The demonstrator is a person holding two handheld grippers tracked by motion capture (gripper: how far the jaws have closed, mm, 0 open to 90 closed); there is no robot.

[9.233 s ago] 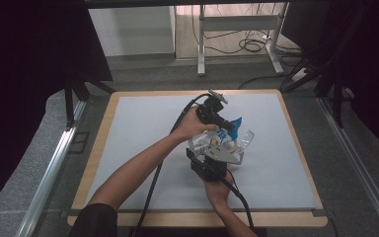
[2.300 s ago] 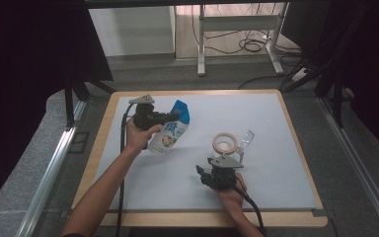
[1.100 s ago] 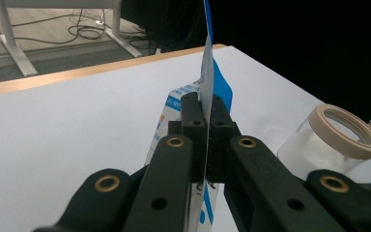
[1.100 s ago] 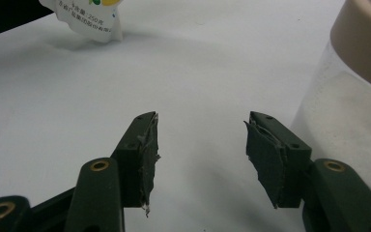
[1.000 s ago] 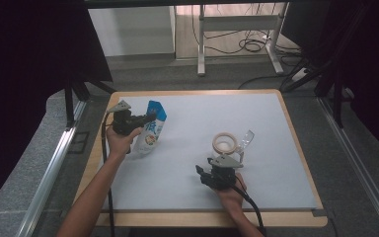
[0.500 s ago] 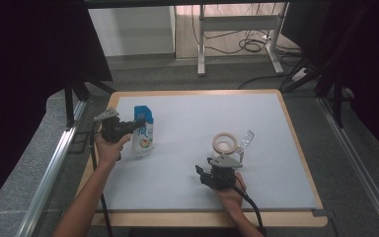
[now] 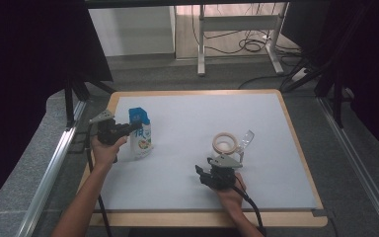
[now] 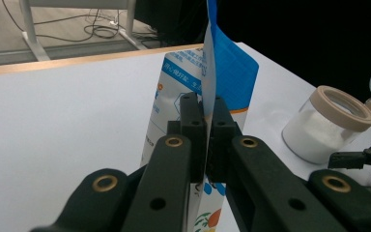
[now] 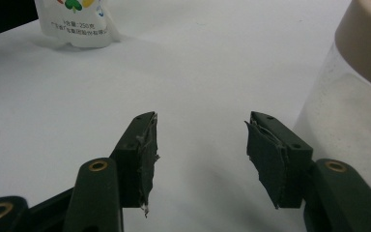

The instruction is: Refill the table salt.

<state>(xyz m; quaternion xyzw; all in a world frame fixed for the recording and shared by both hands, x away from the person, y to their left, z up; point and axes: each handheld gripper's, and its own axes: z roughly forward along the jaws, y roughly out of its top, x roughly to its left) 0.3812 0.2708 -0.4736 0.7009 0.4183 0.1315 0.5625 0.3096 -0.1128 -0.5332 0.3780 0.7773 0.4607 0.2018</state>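
Observation:
A white pouch with a blue top [image 7: 141,133] stands upright at the table's left side. My left gripper [image 7: 134,128] is shut on the pouch's side seam; in the left gripper view the jaws pinch the thin blue-and-white edge [image 8: 207,121]. A clear jar [image 7: 225,144] with a beige rim and white powder inside stands right of centre, its clear lid [image 7: 246,139] hinged open beside it. My right gripper [image 7: 202,177] rests low near the front, just short of the jar, open with nothing between its fingers. The jar's wall [image 9: 348,130] fills the right edge of the right gripper view.
The white table mat [image 7: 187,118] has a wooden border [image 7: 192,92]. A metal rail [image 7: 49,168] runs along the left side and another [image 7: 355,163] along the right. A desk frame and cables [image 7: 246,44] lie on the floor beyond the table.
My left gripper has carried the pouch from the jar leftward across the table and now holds it upright near the left edge. The right gripper has stayed by the jar.

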